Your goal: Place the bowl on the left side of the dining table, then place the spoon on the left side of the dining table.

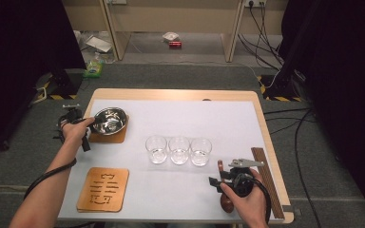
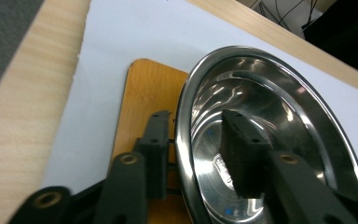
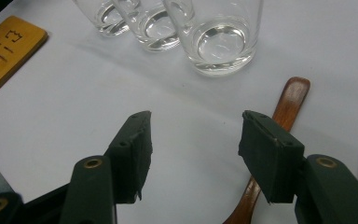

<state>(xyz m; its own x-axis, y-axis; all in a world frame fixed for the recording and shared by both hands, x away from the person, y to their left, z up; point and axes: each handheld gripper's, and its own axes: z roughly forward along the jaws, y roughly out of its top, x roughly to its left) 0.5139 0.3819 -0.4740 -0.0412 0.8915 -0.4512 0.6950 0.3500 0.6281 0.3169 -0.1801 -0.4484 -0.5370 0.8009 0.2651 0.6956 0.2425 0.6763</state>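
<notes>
- The steel bowl (image 1: 109,120) sits on a wooden coaster (image 1: 108,137) at the far left of the white mat (image 1: 180,118), well apart from the three glasses.
- The left gripper (image 2: 198,140) straddles the bowl's near rim: one jaw stands outside the wall over the coaster, the other inside the bowl.
- A gap shows between the outer pad and the rim, so the jaws stand partly open around the rim without pinching it.
- The right gripper (image 3: 193,154) hovers over the mat on the person's side of the glasses (image 1: 179,150), jaws wide apart with nothing between them.
- A wooden spoon (image 3: 279,140) lies under its right-hand jaw, handle pointing toward the nearest glass.
- A second, carved coaster (image 1: 103,188) lies nearer the person than the bowl.
</notes>
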